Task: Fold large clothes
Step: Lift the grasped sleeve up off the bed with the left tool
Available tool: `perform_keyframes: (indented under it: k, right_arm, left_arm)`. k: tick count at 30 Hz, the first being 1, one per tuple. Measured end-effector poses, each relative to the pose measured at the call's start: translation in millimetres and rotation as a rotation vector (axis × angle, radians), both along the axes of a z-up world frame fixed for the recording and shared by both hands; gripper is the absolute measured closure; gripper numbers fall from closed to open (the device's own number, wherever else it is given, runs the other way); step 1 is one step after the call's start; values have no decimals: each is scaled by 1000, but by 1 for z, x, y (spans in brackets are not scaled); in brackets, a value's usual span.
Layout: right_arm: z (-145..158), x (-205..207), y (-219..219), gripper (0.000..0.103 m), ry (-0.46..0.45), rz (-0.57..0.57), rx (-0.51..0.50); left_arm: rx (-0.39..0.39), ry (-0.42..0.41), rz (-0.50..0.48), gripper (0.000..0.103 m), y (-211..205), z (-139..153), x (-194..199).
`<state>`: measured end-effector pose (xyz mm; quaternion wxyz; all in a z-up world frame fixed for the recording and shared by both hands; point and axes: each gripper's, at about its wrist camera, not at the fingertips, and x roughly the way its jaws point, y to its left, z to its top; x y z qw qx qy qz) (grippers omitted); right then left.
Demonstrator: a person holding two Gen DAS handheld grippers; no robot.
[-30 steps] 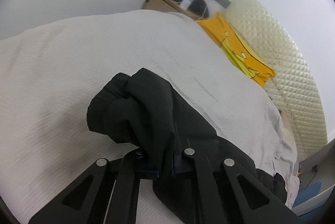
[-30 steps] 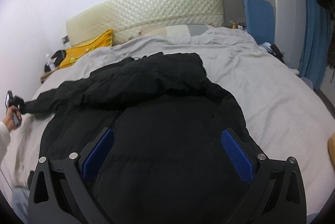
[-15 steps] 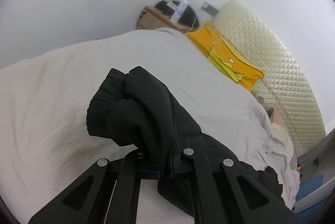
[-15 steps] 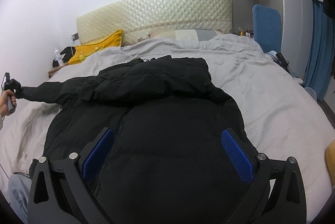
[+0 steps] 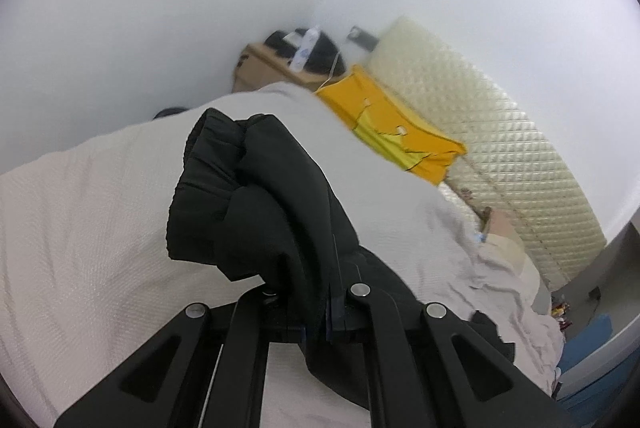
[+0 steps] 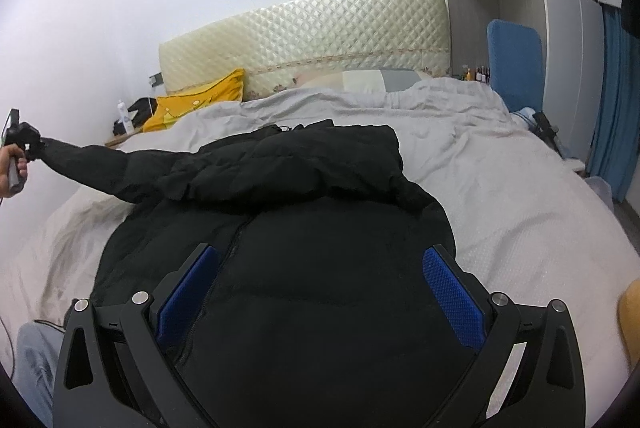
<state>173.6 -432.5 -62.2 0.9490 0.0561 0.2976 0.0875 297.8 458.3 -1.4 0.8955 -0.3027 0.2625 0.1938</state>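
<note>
- One black puffer jacket (image 6: 304, 228) lies spread on the bed, with one sleeve (image 6: 104, 163) stretched out to the side.
- Two grippers: the left gripper (image 5: 320, 312) and the right gripper (image 6: 320, 292).
- Two blue pads (image 6: 452, 292) face each other on the right one.
- One bed (image 6: 520, 195), under one pale grey cover.
- One quilted cream headboard (image 6: 320, 31).
- One yellow pillow (image 6: 200, 103) at the head end.
- One white bottle (image 6: 126, 117) on the bedside stand.
- One blue chair back (image 6: 516, 59) beside the bed.
- One bare hand (image 6: 10, 171) at the room's edge.
</note>
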Motion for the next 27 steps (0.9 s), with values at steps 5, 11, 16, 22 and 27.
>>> perform_keyframes:
  k: [5, 11, 16, 22, 27]
  right_arm:
    - [5, -2, -7, 0, -23, 7, -14]
    - [7, -5, -21, 0, -32, 12, -4]
    - [12, -5, -32, 0, -49, 9, 2]
    - [16, -1, -43, 0, -53, -5, -23]
    - [20, 2, -57, 0, -61, -14, -16]
  left_arm:
    - [46, -36, -39, 100, -47, 47, -7]
    - [107, -84, -107, 100, -115, 107, -8]
    - [178, -120, -192, 100, -182, 149, -9]
    - [204, -164, -290, 99, -257, 174, -7]
    - [237, -189, -380, 99, -325, 180, 0]
